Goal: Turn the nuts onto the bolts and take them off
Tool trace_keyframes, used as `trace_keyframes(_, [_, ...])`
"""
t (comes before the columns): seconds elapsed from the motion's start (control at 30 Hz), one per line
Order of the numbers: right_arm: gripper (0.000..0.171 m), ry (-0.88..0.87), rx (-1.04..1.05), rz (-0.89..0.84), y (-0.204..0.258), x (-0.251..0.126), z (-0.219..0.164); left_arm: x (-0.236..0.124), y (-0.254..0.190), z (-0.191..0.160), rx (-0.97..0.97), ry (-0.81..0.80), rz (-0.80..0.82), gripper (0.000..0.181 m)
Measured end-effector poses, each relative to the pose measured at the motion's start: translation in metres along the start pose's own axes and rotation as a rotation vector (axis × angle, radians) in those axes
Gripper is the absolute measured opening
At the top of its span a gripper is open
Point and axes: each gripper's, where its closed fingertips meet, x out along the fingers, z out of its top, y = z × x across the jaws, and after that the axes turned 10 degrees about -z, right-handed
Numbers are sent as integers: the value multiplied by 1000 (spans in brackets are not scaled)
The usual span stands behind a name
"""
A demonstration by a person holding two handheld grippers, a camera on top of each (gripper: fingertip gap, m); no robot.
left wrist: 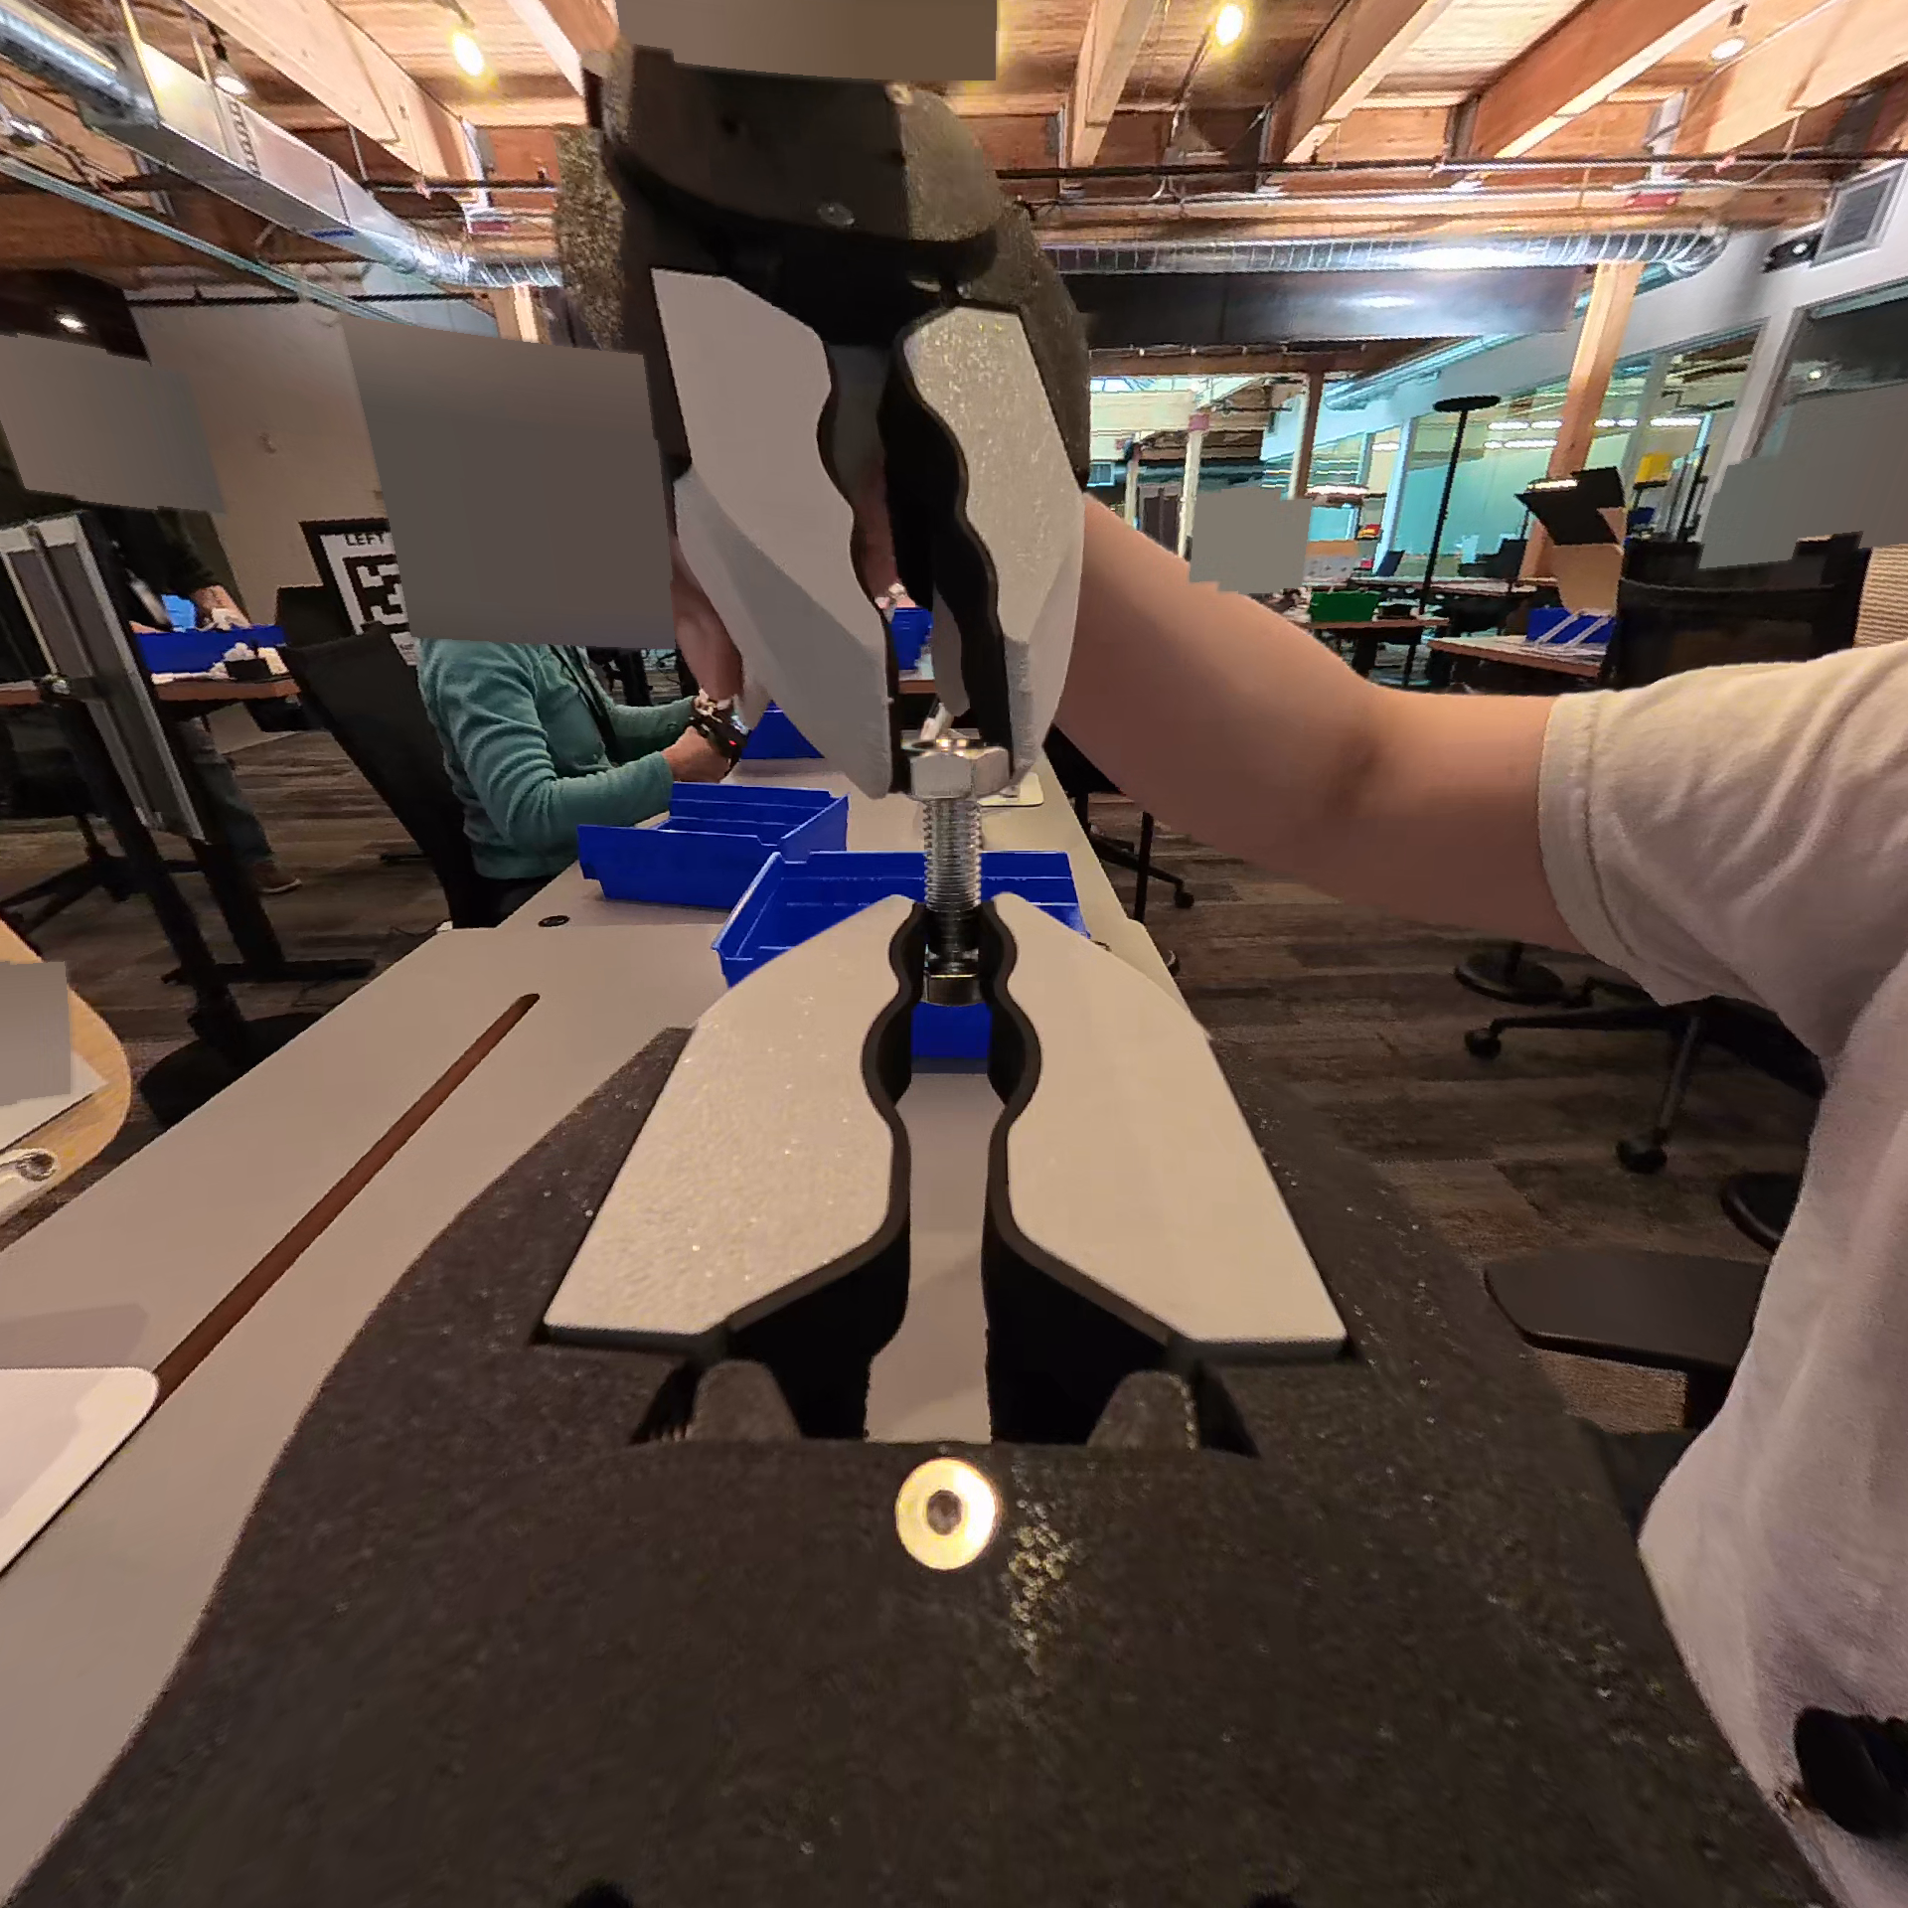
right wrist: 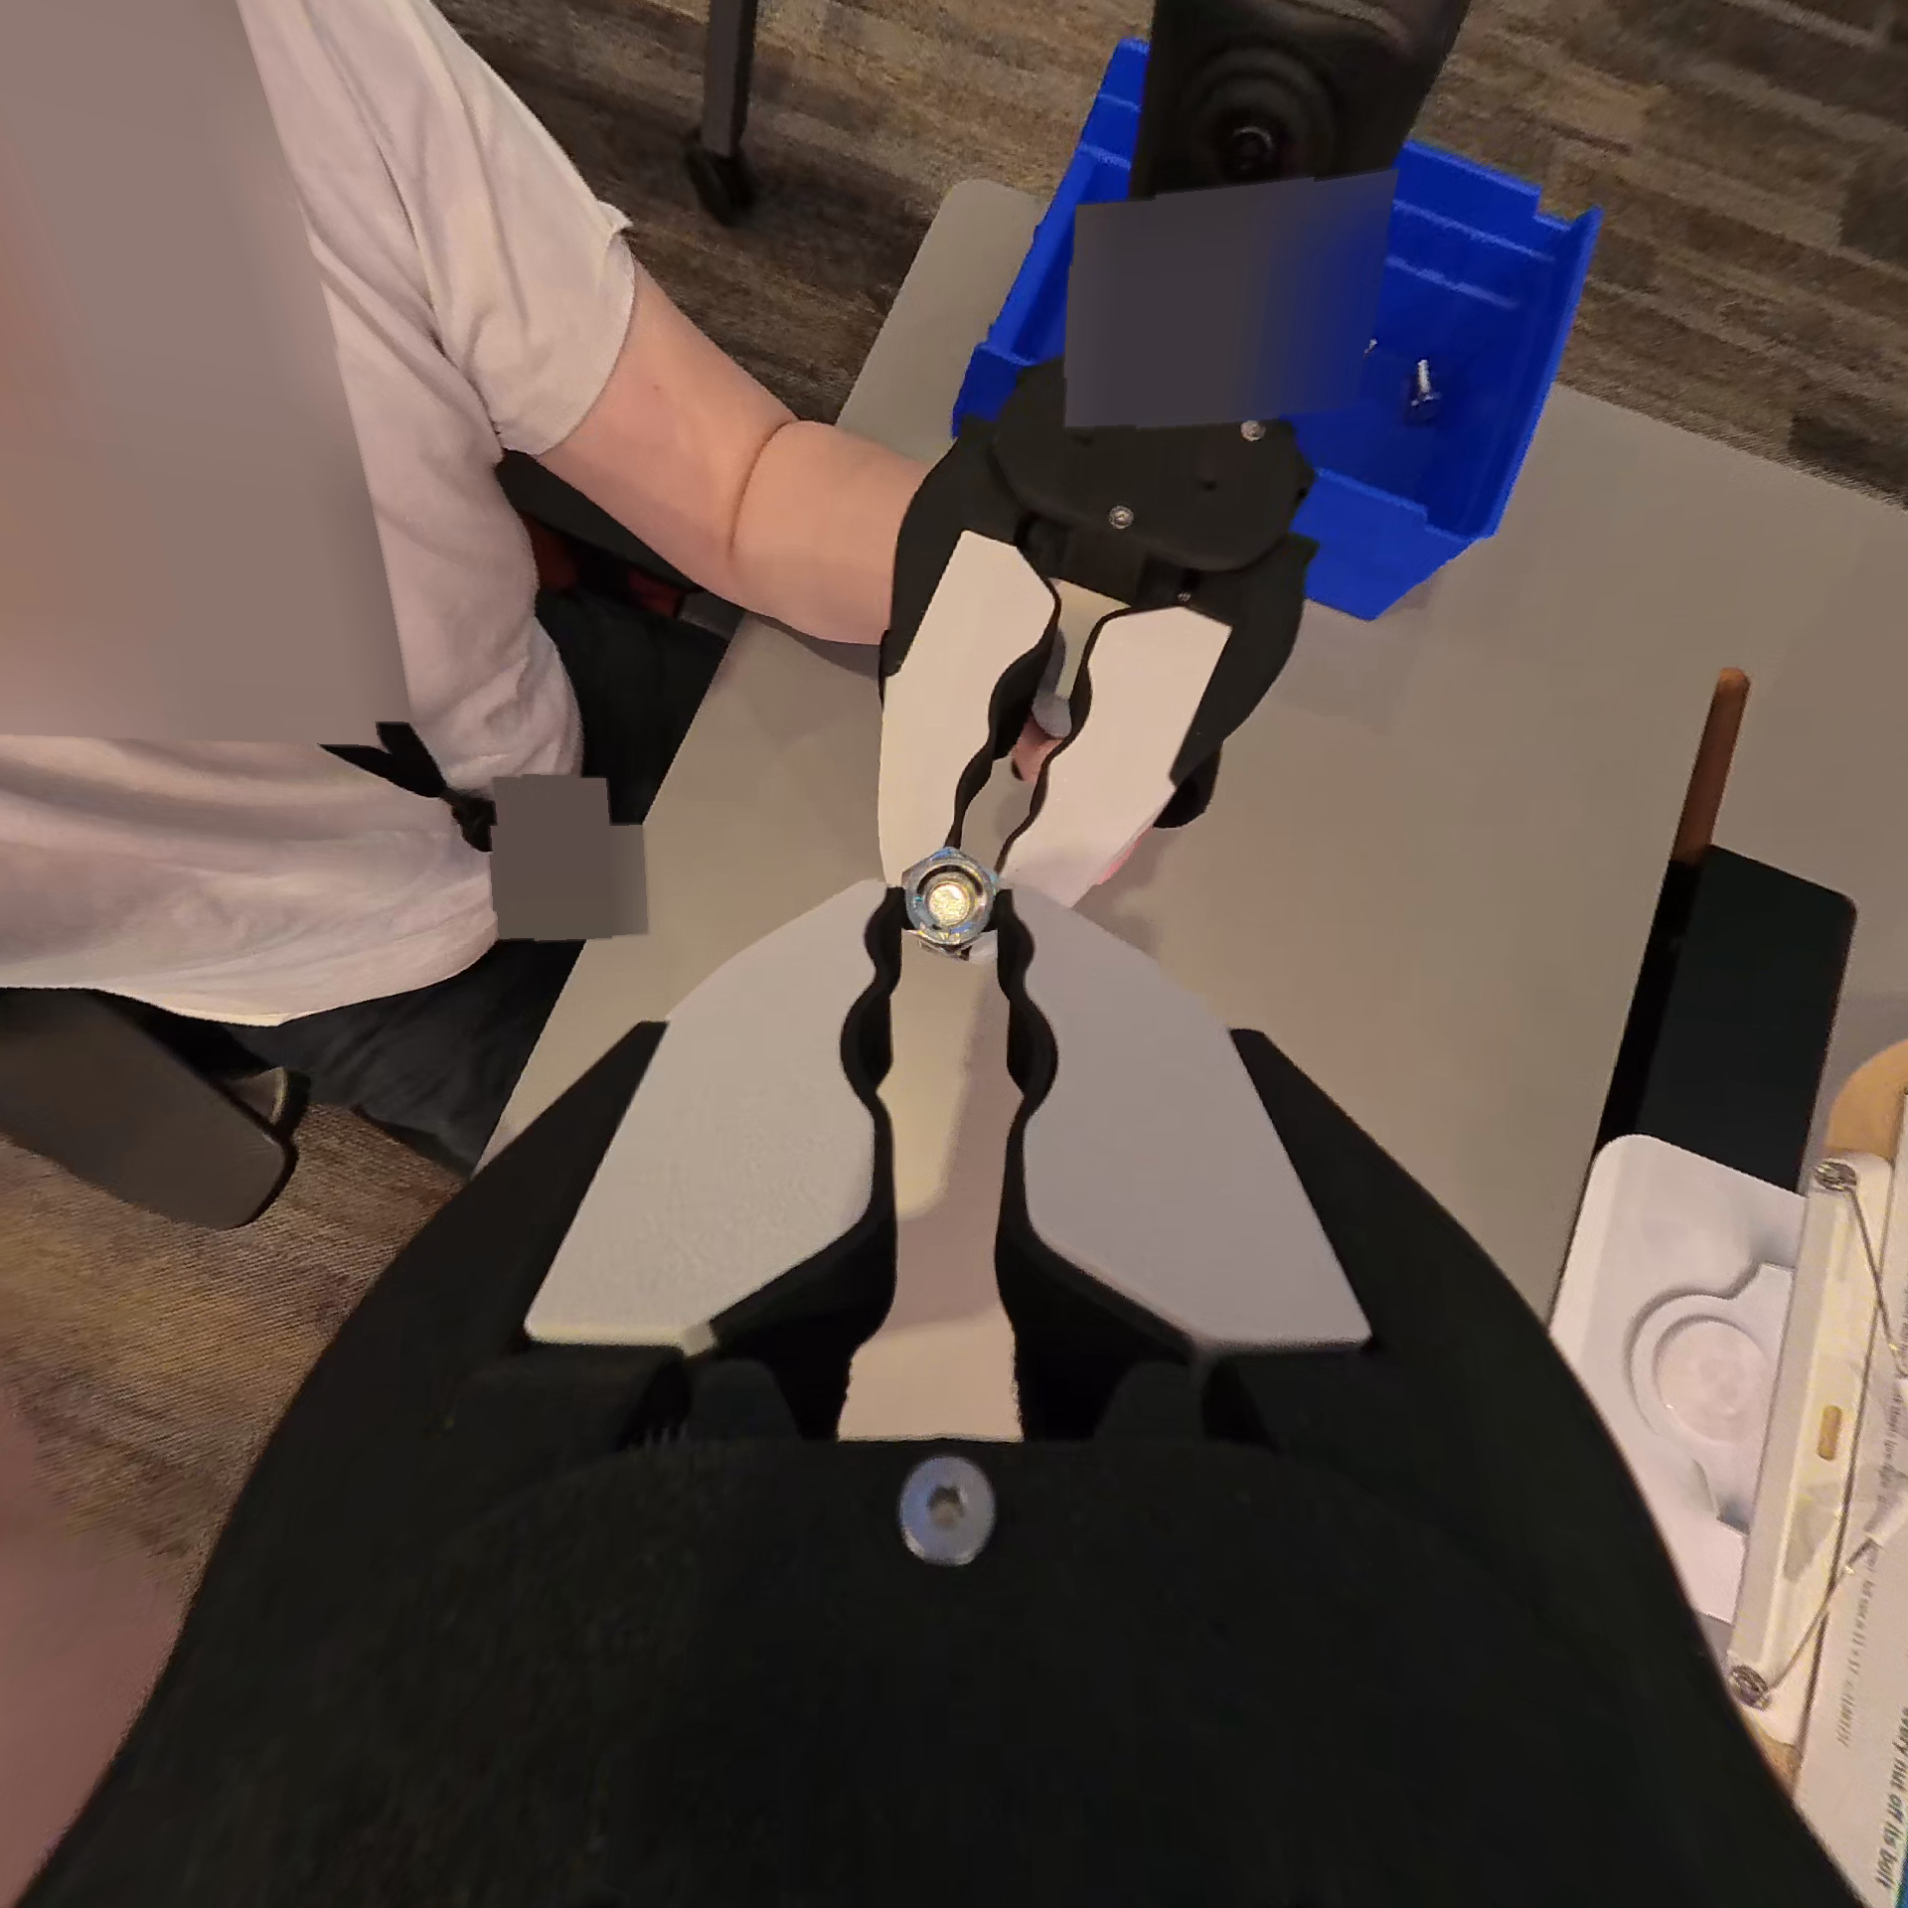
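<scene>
The left gripper (left wrist: 952, 955) grasps the bolt (left wrist: 951, 852) near its lower end. The bolt stands upright, its threaded shank rising clear of the fingertips. In the left wrist view, the lower part of the bolt sits in the notch between the two white pads (left wrist: 785, 1115), which close against it.

The right gripper (left wrist: 945, 764) comes down from above, fingers pointing downward. Its tips clench the nut (left wrist: 956, 766), which sits at the top of the bolt. The nut is hexagonal and bright metal. In the right wrist view, the nut (right wrist: 948, 900) appears end-on with the bolt tip showing in its bore, and the right gripper (right wrist: 945, 924) closes on it from the near side. The left gripper (right wrist: 976, 857) shows beyond it, pointing toward the camera, its tips meeting just under the nut.

How far the nut is threaded down cannot be told exactly; most of the thread remains exposed below it.

The assembly is held in the air above a grey table (right wrist: 1445, 826). A blue bin (right wrist: 1466, 434) stands on the table behind the left gripper, and a small bolt-like item (right wrist: 1423, 384) lies inside it. In the left wrist view, two blue bins (left wrist: 826, 909) stand on the table beyond the bolt. A bare forearm (left wrist: 1291, 764) in a white short sleeve reaches in from the right.
</scene>
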Motion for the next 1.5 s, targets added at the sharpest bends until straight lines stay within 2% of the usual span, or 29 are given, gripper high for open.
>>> trace_keyframes(0.27, [17,-30,118,-169,-22,4,4,-13,17,5,-16,-25,111,9])
trace_keyframes(0.6, [17,15,242,-180,-25,8,-2,-15,22,-3,-7,44,153,9])
trace_keyframes(0.7, [17,-43,196,-201,-24,7,3,-15,19,1,-30,14,121,9])
trace_keyframes(0.8, [26,-121,159,-262,-27,4,8,-16,16,5,-50,-18,97,9])
trace_keyframes(0.9, [29,-223,162,-309,-28,1,10,-16,15,5,-50,-18,95,9])
trace_keyframes(1.07, [28,-383,173,-292,-21,2,15,-14,14,3,-50,-8,87,9])
trace_keyframes(1.33, [17,-442,181,-272,-17,5,13,-10,9,5,-49,-17,67,9])
trace_keyframes(1.5, [17,-480,164,-284,-15,3,14,-8,7,7,-42,-32,58,9])
